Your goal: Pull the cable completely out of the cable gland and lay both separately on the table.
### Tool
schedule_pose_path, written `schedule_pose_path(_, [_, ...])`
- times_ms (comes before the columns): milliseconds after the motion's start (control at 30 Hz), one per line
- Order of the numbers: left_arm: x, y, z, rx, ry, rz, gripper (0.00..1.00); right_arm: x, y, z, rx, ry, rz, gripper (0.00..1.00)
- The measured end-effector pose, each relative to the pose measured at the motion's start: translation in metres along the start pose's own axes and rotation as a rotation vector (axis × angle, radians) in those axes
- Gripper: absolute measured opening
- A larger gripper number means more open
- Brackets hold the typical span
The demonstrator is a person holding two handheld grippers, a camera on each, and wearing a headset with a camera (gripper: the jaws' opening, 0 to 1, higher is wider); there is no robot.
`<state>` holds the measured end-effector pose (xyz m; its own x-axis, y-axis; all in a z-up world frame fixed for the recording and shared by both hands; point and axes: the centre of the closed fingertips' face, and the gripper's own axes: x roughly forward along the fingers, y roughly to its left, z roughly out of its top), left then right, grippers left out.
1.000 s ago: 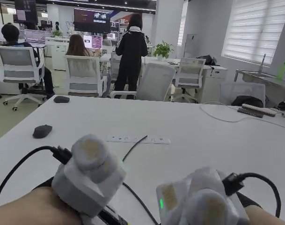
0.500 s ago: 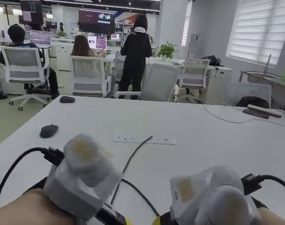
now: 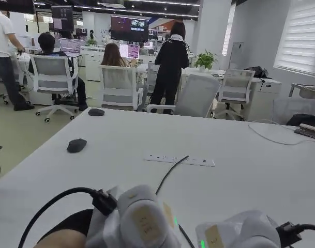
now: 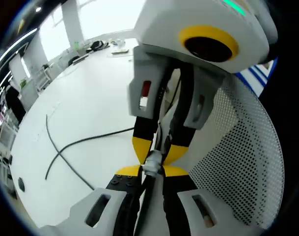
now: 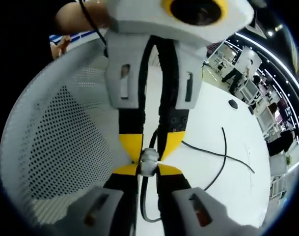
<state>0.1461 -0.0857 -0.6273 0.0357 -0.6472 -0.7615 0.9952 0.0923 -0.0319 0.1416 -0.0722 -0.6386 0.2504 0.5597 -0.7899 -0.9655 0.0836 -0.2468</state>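
Observation:
In the left gripper view a small pale cable gland [image 4: 152,164] sits between the yellow tips of my left gripper [image 4: 150,171], which is shut on it. My right gripper [image 4: 159,150] comes down from above, tip to tip with the left one. In the right gripper view the gland [image 5: 149,161] is at the tips of my right gripper [image 5: 148,169]. A black cable [image 5: 142,196] runs from the gland back between the right jaws, which are shut on it. The left gripper [image 5: 150,142] meets it from above. In the head view both white housings [image 3: 141,222] sit low at the near table edge, their tips hidden.
The white table [image 3: 240,175] carries a flat white power strip [image 3: 179,159], a loose black cable [image 3: 170,173] and two dark mice [image 3: 76,145]. A white perforated chair surface [image 4: 237,162] lies just under the grippers. Office chairs and people stand beyond the far edge.
The head camera has swung left and up. Both grippers have sunk to the bottom of the head view and drawn closer together.

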Motion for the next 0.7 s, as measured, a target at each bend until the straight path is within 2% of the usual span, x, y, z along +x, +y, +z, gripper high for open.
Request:
schedule_pose_path(33, [0.000,0.002,0.000,-0.045,-0.026,-0.009,0.16,0.000,-0.002,-0.001,-0.045,0.003,-0.031,0.12])
schedule_pose_path(67, [0.000,0.003,0.001,-0.055,-0.039,-0.005,0.16,-0.001,-0.004,-0.001,-0.065,0.004,-0.050,0.12])
schedule_pose_path(100, [0.000,0.005,0.001,-0.039,-0.043,0.002,0.16,-0.001,-0.004,-0.002,-0.065,0.001,-0.052,0.12])
schedule_pose_path(133, [-0.001,0.002,0.002,-0.030,-0.042,0.003,0.16,-0.003,-0.003,-0.003,-0.046,-0.005,-0.036,0.13])
schedule_pose_path(167, [-0.001,0.000,0.002,-0.028,-0.040,0.001,0.16,-0.004,0.000,-0.003,0.005,-0.019,-0.005,0.13])
schedule_pose_path(233, [-0.001,0.003,0.002,0.005,-0.030,0.034,0.16,-0.009,-0.002,-0.008,0.075,-0.011,0.013,0.17])
schedule_pose_path(300, [-0.002,0.002,0.002,0.011,-0.028,0.027,0.16,-0.011,-0.009,-0.018,0.087,0.013,-0.011,0.25])
schedule_pose_path(367, [-0.004,0.003,0.002,0.006,-0.037,0.026,0.16,-0.014,-0.015,-0.025,0.124,0.024,-0.044,0.24])
schedule_pose_path(400, [-0.004,0.004,0.003,0.009,-0.039,0.028,0.16,-0.014,-0.016,-0.026,0.152,0.016,-0.054,0.22])
schedule_pose_path(433, [-0.004,0.003,0.003,0.018,-0.041,0.028,0.16,-0.014,-0.017,-0.024,0.213,-0.012,-0.071,0.21])
schedule_pose_path(467, [-0.005,0.003,0.002,0.029,-0.037,0.030,0.16,-0.013,-0.015,-0.024,0.234,-0.021,-0.076,0.21])
schedule_pose_path(567, [-0.003,0.008,-0.001,0.020,-0.042,0.060,0.16,-0.007,-0.011,-0.030,0.209,0.008,-0.098,0.18])
schedule_pose_path(633, [0.000,0.004,-0.002,0.050,-0.046,0.050,0.16,-0.004,-0.007,-0.040,0.172,0.082,-0.090,0.17])
schedule_pose_path(700, [0.002,0.000,-0.002,0.043,-0.042,0.030,0.16,-0.003,-0.005,-0.038,0.162,0.079,-0.077,0.11])
